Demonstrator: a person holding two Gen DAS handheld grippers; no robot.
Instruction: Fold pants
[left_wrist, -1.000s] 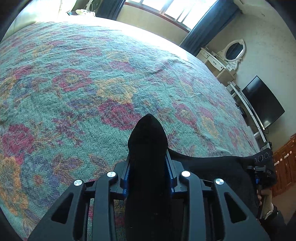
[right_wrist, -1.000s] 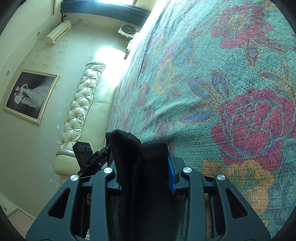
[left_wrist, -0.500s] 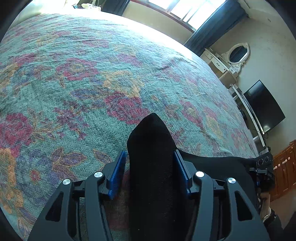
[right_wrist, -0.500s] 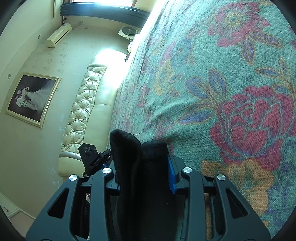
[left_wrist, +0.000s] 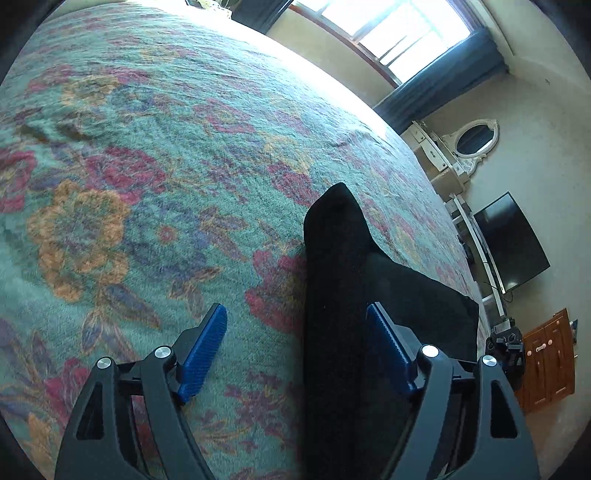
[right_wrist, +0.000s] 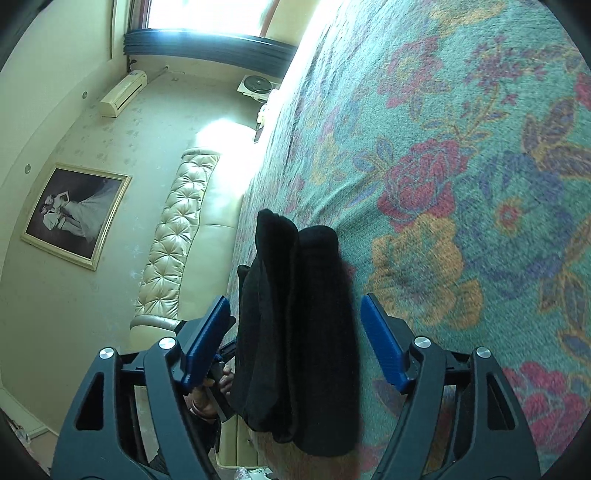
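Pants of black cloth (left_wrist: 343, 314), folded into a thick strip, lie on the floral teal bedspread (left_wrist: 147, 177) at lower centre of both views, between the just-opened, wide-apart jaws of the left gripper (left_wrist: 297, 345) and right gripper (right_wrist: 295, 338) (blue pads clear of the cloth).

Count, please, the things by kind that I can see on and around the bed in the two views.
Black pants: 1
Floral bedspread: 1
Hand-held gripper: 2, left and right
Framed picture: 1
Television: 1
Oval mirror: 1
Air conditioner: 1
Total: 8
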